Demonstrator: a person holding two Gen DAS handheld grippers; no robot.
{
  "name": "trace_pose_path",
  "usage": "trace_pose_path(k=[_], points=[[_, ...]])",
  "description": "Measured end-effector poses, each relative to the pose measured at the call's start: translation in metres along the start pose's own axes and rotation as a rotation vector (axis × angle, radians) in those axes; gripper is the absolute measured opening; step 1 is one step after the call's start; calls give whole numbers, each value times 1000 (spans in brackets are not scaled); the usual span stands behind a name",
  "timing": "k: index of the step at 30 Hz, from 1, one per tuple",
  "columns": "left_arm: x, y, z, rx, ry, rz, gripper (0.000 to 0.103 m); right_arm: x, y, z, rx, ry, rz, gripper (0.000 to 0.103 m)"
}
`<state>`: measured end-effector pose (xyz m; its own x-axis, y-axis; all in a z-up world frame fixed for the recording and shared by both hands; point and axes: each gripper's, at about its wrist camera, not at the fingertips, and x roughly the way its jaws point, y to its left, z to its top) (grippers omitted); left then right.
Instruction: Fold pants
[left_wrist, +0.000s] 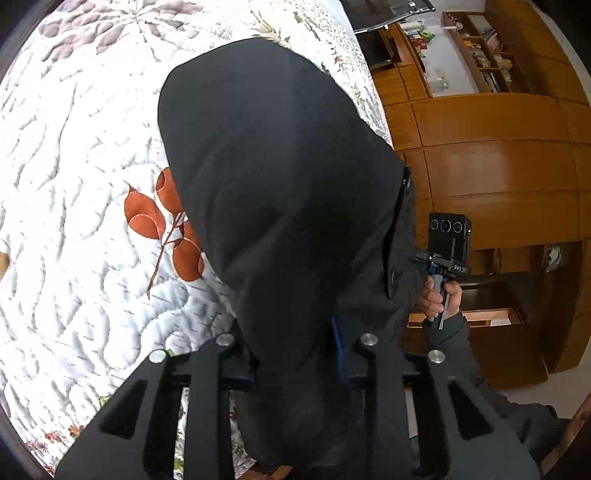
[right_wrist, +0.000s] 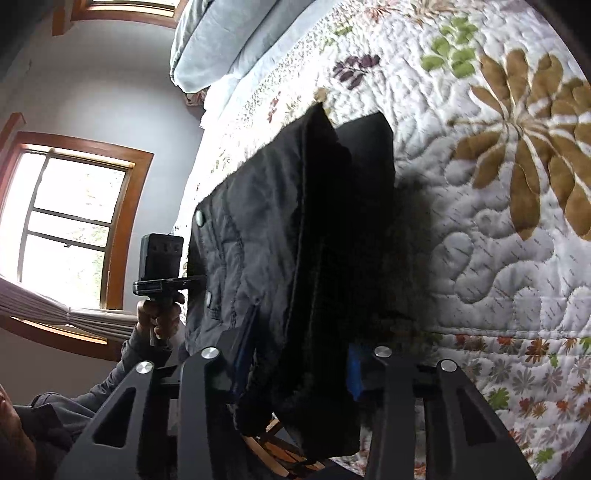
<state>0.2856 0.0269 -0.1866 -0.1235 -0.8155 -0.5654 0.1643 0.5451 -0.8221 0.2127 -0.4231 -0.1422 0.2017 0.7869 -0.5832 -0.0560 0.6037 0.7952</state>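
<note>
The black pants (left_wrist: 266, 177) hang lifted over the quilted bed, stretched between both grippers. My left gripper (left_wrist: 297, 362) is shut on one edge of the pants; the cloth fills the gap between its blue pads. In the right wrist view the pants (right_wrist: 295, 221) show a grey lined waist with snap buttons and a black fleece side. My right gripper (right_wrist: 295, 369) is shut on the pants' near edge. The right gripper (left_wrist: 448, 251) also shows in the left wrist view, held in a hand. The left gripper (right_wrist: 162, 266) shows in the right wrist view.
A white floral quilt (left_wrist: 74, 184) covers the bed. Its edge drops off on the right of the left wrist view. Wooden cabinets and shelves (left_wrist: 498, 147) stand beyond it. Pale blue pillows (right_wrist: 221, 40) lie at the bed's head, beside a window (right_wrist: 70, 221).
</note>
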Motion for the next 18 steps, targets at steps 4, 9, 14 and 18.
trace_pose_path(k=[4,9,14,18], points=[[-5,-7,2,10,-13,-2,22,0,16,6,-15,-6,-7,39],[-27,-9,7,26,-44,0,20,7,42,17,-48,4,-6,39],[-64,-10,11,38,-82,25,20,24,78,39,-103,16,12,39],[-105,-4,16,36,-129,69,20,51,106,62,-142,32,31,39]])
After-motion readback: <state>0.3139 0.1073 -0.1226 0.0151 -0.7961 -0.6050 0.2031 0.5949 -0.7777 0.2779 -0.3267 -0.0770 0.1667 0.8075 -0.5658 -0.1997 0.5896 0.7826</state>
